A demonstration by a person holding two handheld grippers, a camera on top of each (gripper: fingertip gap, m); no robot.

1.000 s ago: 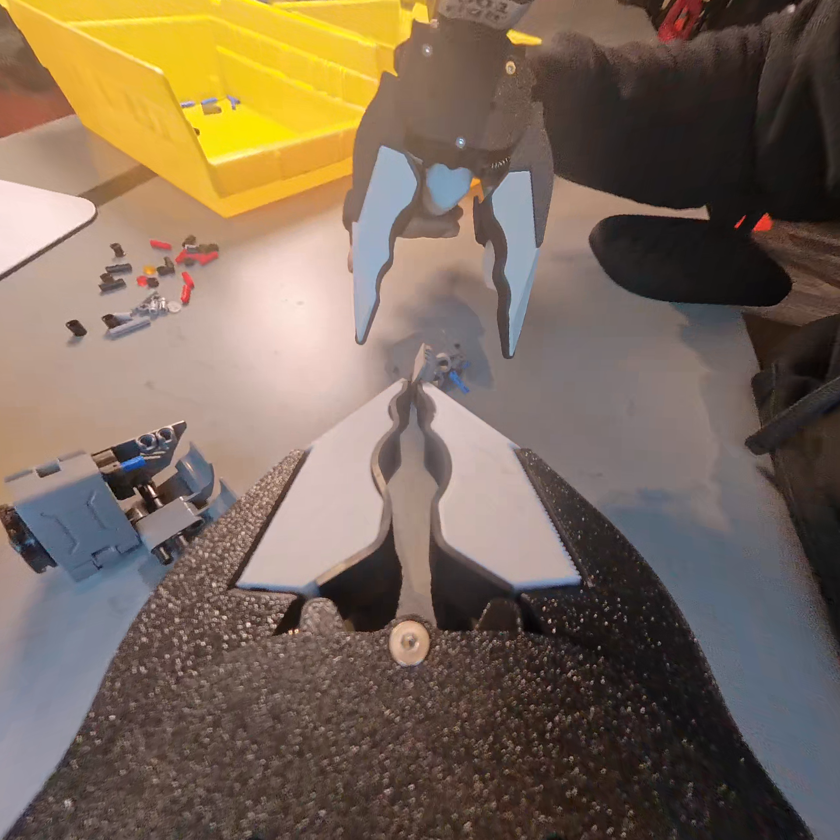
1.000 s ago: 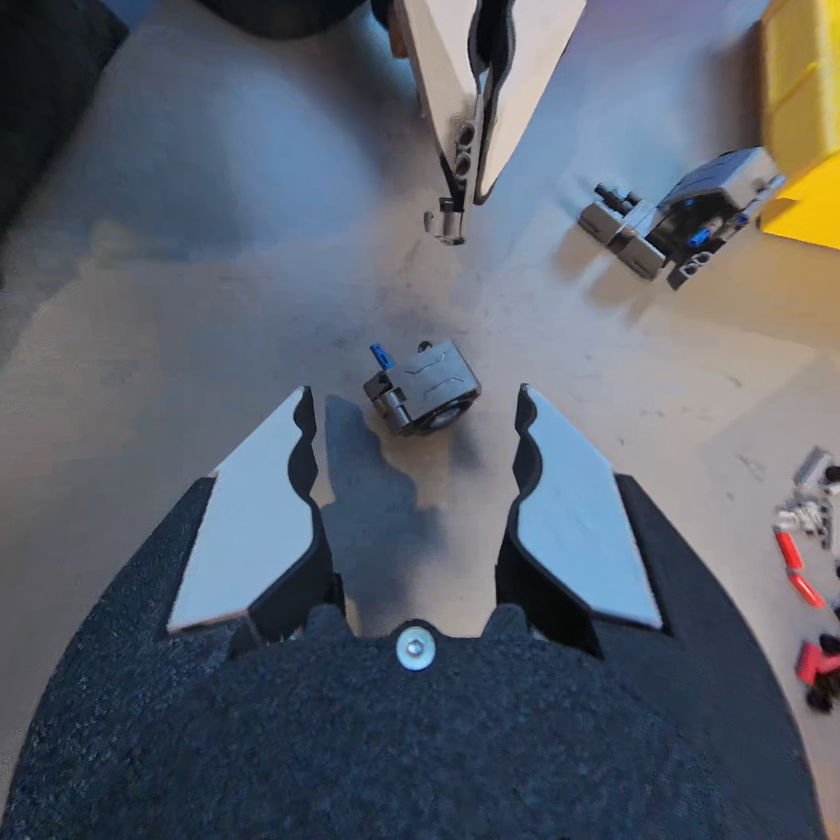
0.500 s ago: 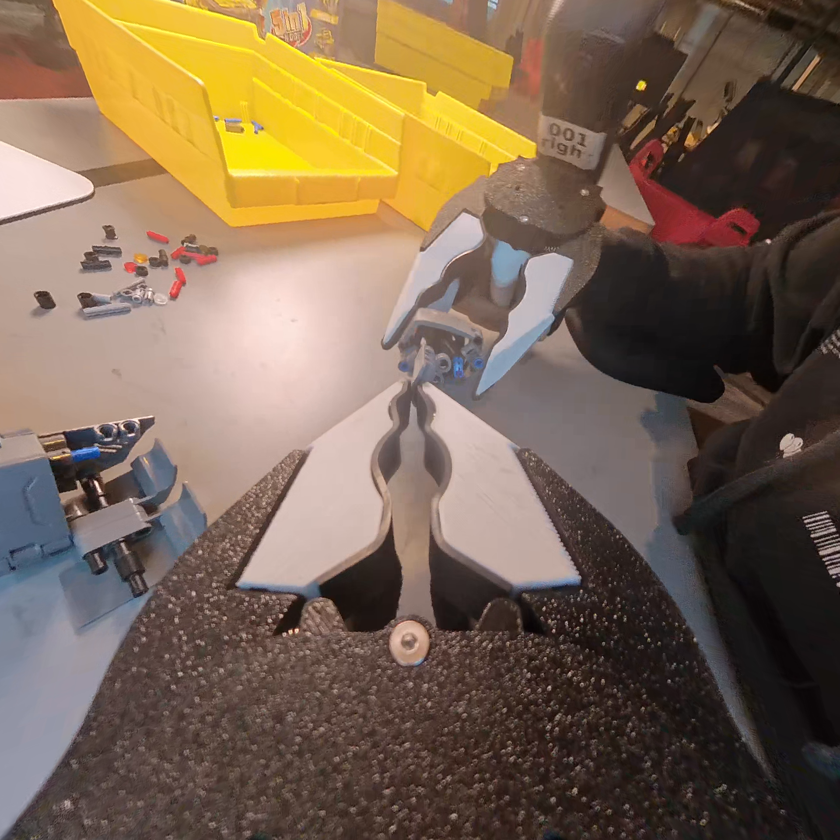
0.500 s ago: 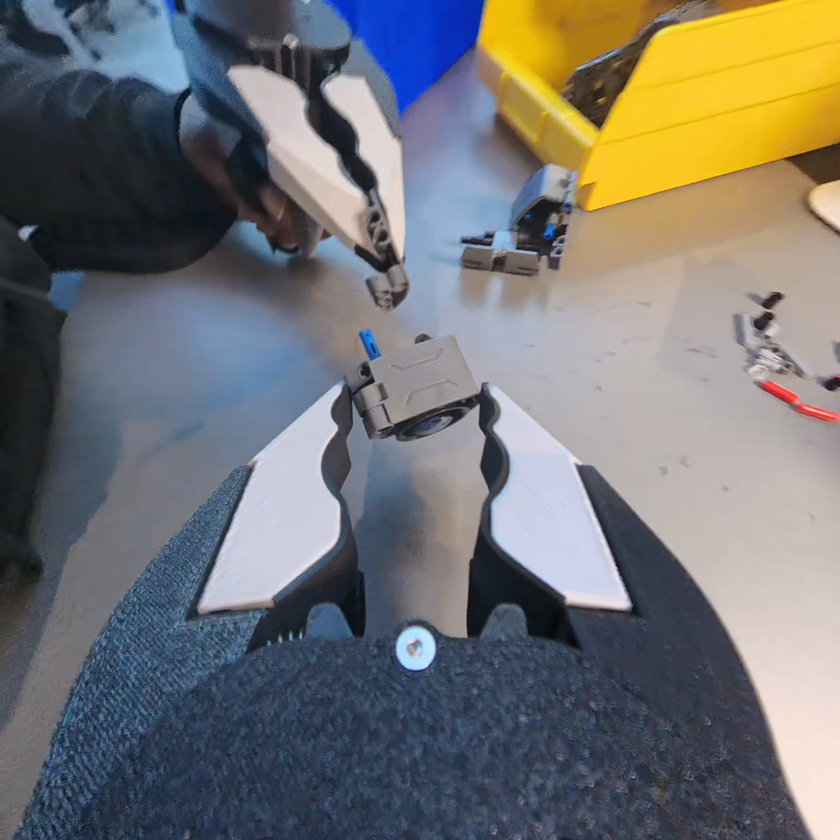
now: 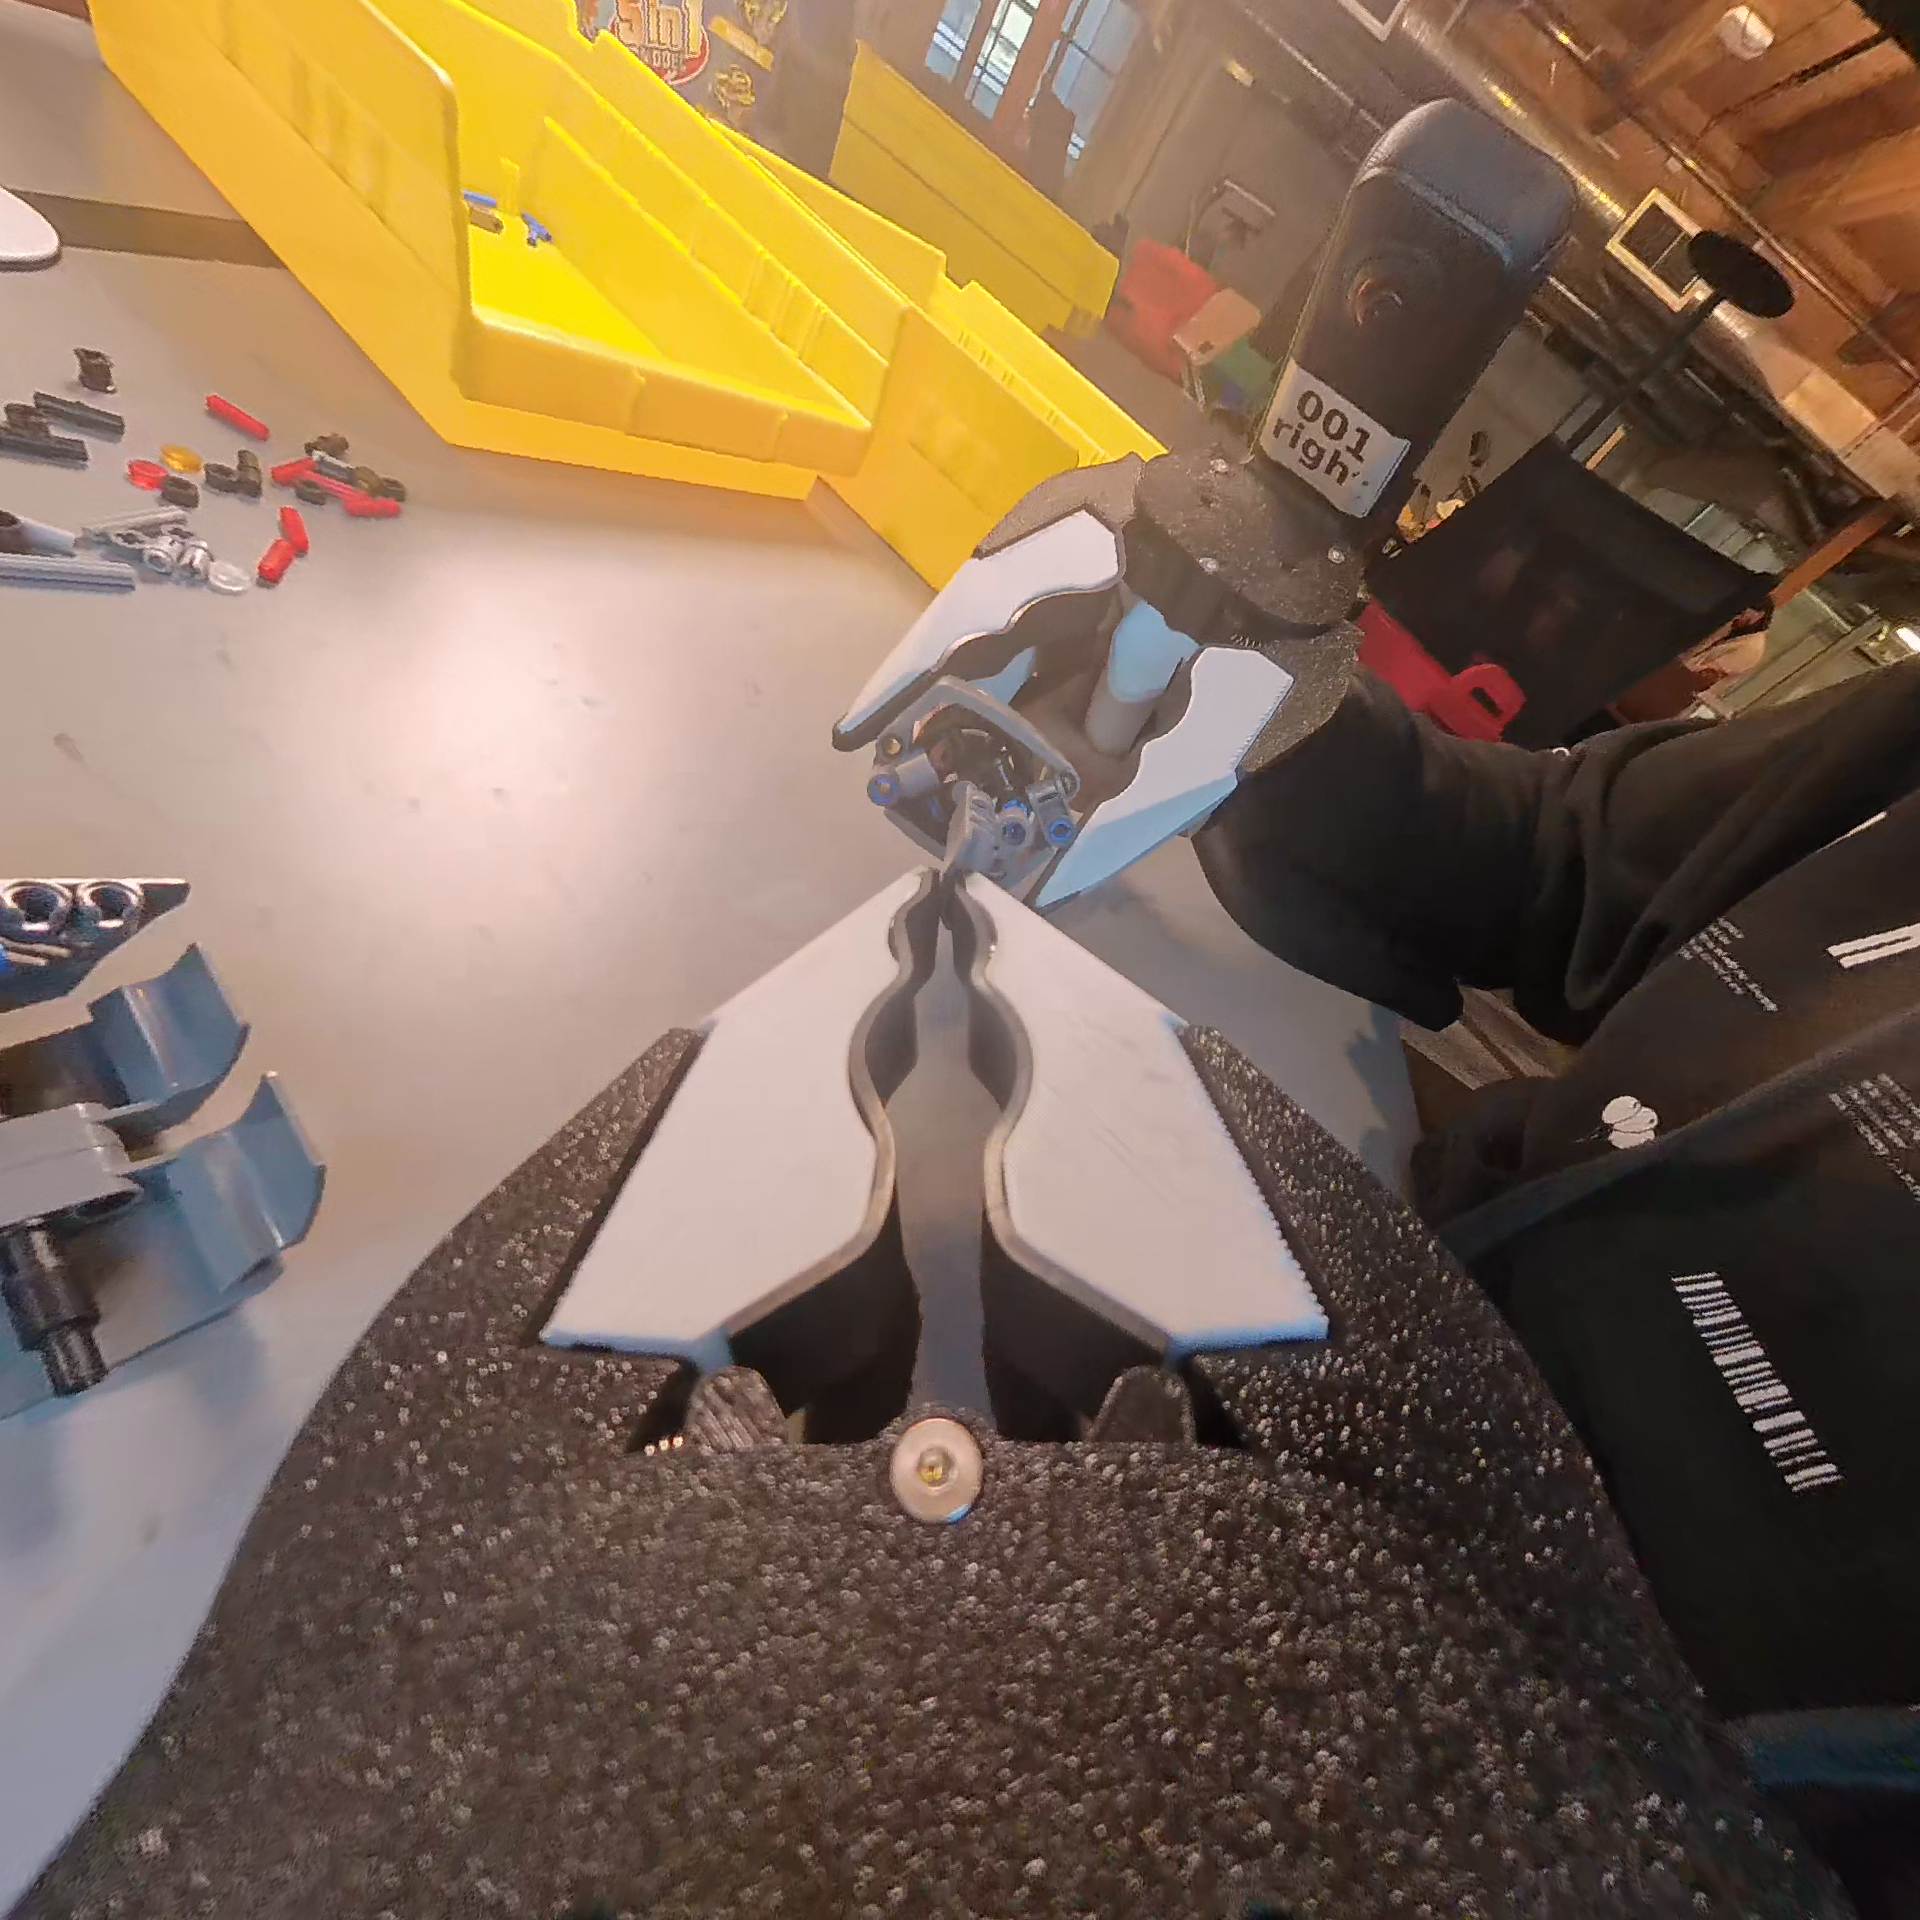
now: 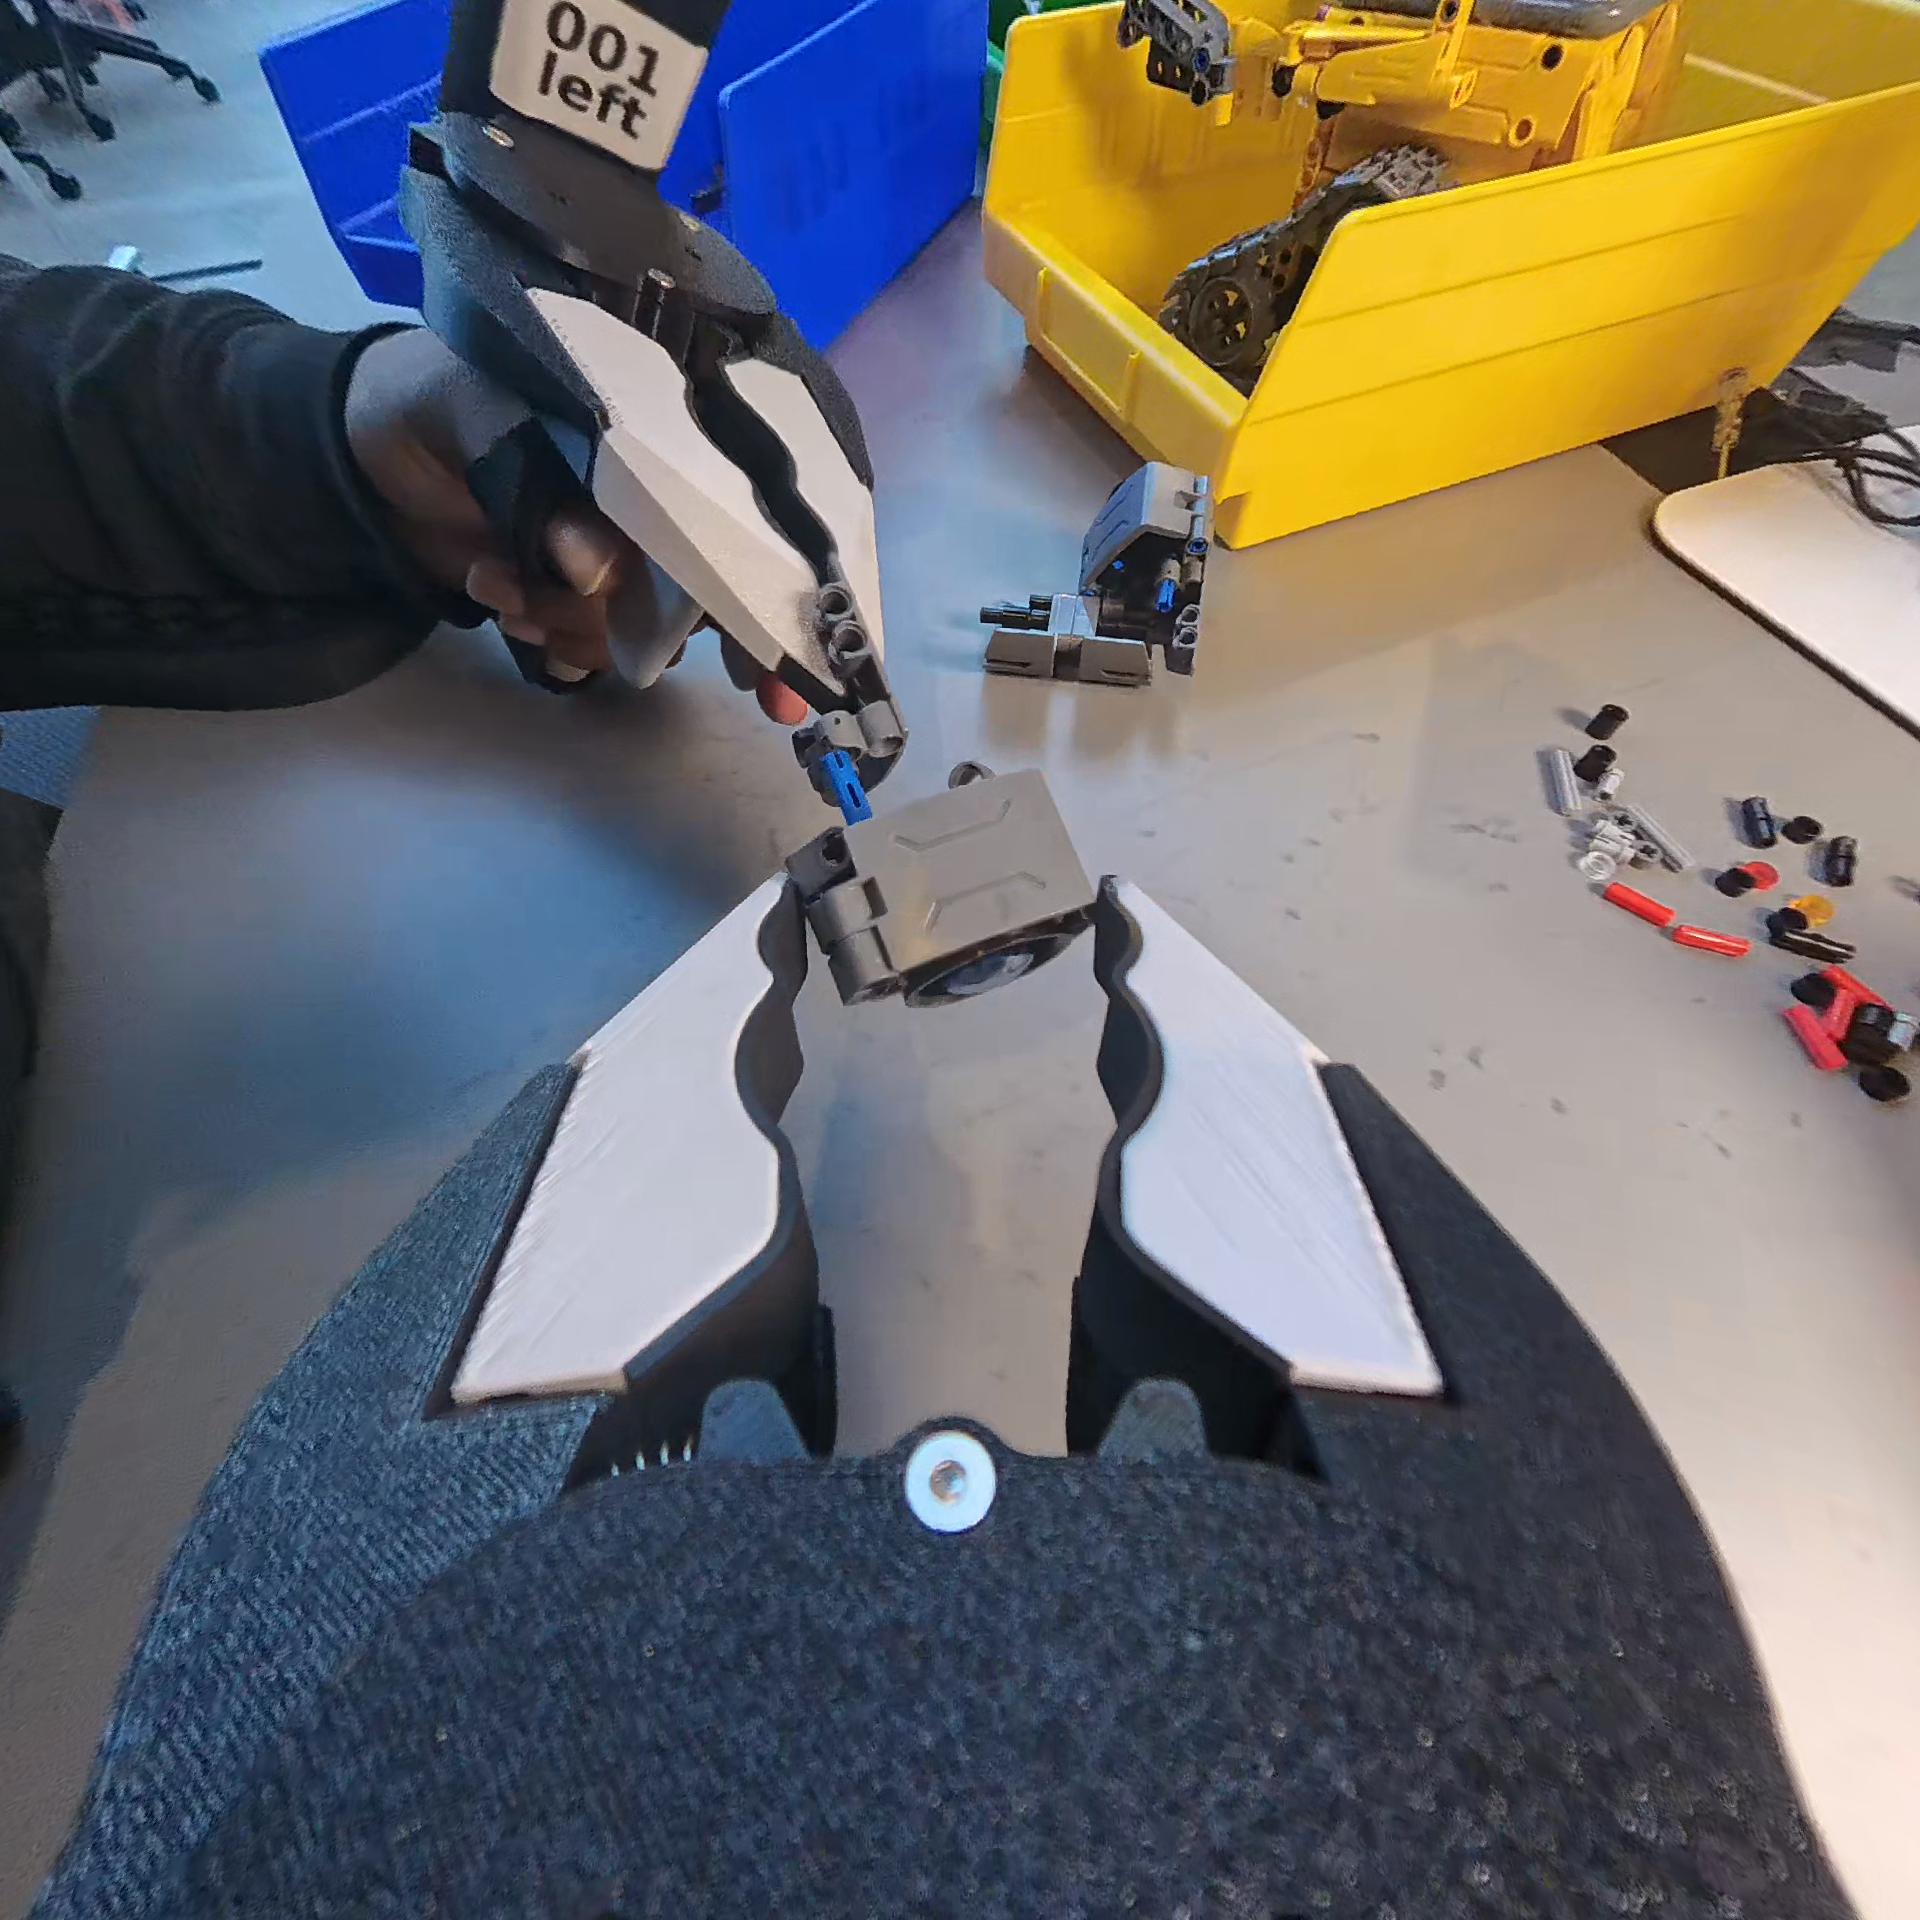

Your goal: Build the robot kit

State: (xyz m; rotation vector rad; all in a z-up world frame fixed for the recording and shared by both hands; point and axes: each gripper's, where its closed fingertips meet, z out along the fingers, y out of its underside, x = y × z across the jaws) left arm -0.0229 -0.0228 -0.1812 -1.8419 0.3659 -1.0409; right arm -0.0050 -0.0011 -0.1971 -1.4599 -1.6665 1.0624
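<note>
right tongs [image 6: 940, 899] clamped on the grey motor block [image 6: 951, 883], lifted off the desk [image 6: 1351, 1091]; left tongs [image 6: 873, 691] pinched shut on a small grey connector [image 6: 857, 732], its tip meeting the block's blue pin [image 6: 844, 788] so they line up

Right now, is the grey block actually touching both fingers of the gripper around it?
Touching. The right wrist view shows the right gripper with both fingertips pressed against the grey block, holding it clear of the table.
</note>
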